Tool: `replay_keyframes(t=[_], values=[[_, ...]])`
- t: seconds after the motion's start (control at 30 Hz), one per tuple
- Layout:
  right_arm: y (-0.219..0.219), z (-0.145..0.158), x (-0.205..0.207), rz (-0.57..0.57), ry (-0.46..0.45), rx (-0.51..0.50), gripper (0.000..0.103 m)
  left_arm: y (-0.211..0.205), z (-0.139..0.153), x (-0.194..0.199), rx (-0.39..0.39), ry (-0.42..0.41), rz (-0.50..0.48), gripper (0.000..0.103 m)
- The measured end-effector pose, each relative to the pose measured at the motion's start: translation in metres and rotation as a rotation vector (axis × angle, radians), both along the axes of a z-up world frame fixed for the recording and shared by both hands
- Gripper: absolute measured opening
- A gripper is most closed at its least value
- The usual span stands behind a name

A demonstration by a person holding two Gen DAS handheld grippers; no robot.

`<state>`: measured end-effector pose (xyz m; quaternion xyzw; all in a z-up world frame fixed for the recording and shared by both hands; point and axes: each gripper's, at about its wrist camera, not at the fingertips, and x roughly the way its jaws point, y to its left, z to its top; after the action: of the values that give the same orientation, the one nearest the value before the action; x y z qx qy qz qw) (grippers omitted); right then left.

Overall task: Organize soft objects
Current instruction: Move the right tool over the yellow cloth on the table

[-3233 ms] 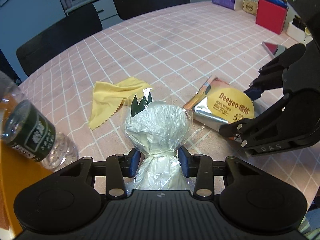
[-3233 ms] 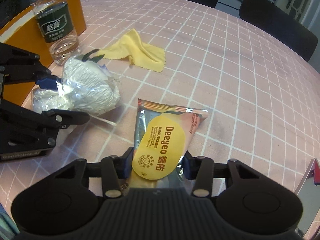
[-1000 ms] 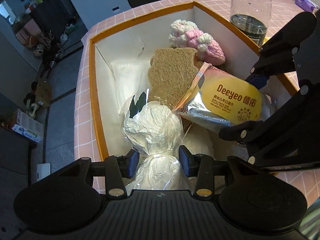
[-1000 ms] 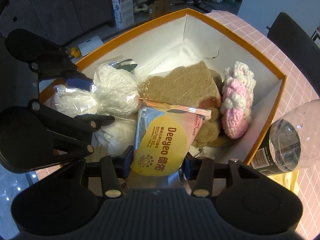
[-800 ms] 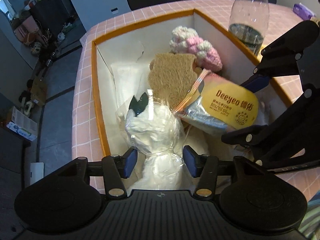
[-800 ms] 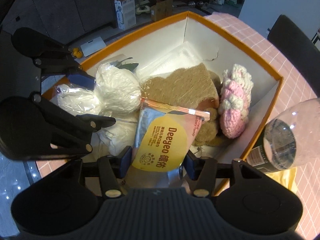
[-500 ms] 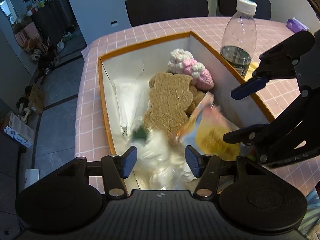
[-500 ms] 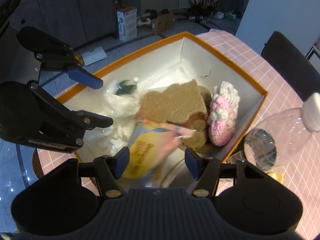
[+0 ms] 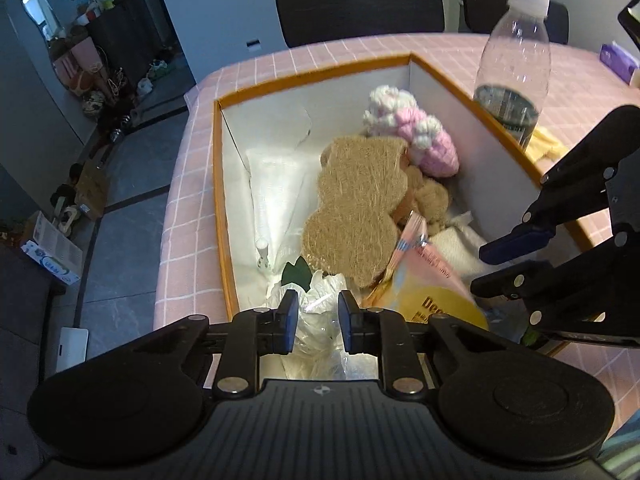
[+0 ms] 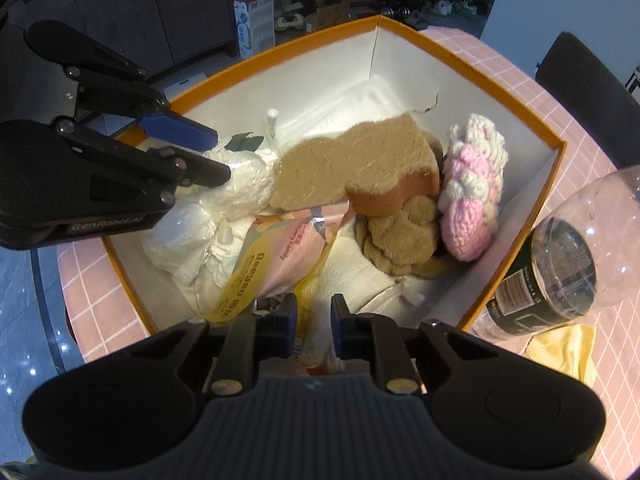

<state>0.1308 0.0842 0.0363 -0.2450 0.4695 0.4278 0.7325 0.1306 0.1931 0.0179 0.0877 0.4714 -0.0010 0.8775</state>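
An orange-rimmed white box point(image 9: 218, 184) point(image 10: 516, 104) holds the soft things. The white bagged bundle point(image 9: 320, 320) point(image 10: 240, 188) and the yellow Deeyeo packet point(image 9: 436, 300) point(image 10: 276, 252) lie loose in its near end. A brown loofah pad point(image 9: 360, 208) point(image 10: 352, 172), a pink-white knit toy point(image 9: 416, 136) point(image 10: 472, 200) and a tan plush point(image 10: 400, 240) lie further in. My left gripper point(image 9: 318, 316) hangs above the bundle, jaws narrowed with a gap, holding nothing. My right gripper point(image 10: 314, 318) hangs above the packet, jaws likewise narrowed and empty.
A plastic water bottle point(image 9: 512, 60) point(image 10: 560, 264) stands just outside the box's right wall. A yellow cloth point(image 10: 560, 352) point(image 9: 544, 144) lies on the pink checked table point(image 9: 192, 208) beside it. Dark chairs point(image 9: 360, 8) stand at the far edge. The floor drops away on the left.
Both grippers let go: the bundle and the packet dropped into the box. Both then rose above the box, and their jaws narrowed again, empty.
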Motion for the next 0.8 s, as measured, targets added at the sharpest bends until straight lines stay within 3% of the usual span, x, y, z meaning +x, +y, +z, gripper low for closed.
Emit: replay_keyframes(t=[0.2,0.47,0.67,0.8], values=[[-0.035,0.040,-0.008,-0.018,-0.062,0.093,0.017,-0.025,0.031,-0.023,0.016,-0.136,-0.080,0.024],[-0.126,0.084,-0.008,-0.152,-0.169,0.177,0.017,-0.099,0.058,-0.038,0.012,-0.255,-0.290,0.025],[-0.196,0.083,0.002,-0.295,-0.196,0.180,0.022,-0.156,0.052,-0.021,0.012,-0.260,-0.412,0.027],[-0.234,0.067,0.015,-0.375,-0.187,0.161,0.034,-0.190,0.037,-0.001,0.016,-0.238,-0.476,0.039]])
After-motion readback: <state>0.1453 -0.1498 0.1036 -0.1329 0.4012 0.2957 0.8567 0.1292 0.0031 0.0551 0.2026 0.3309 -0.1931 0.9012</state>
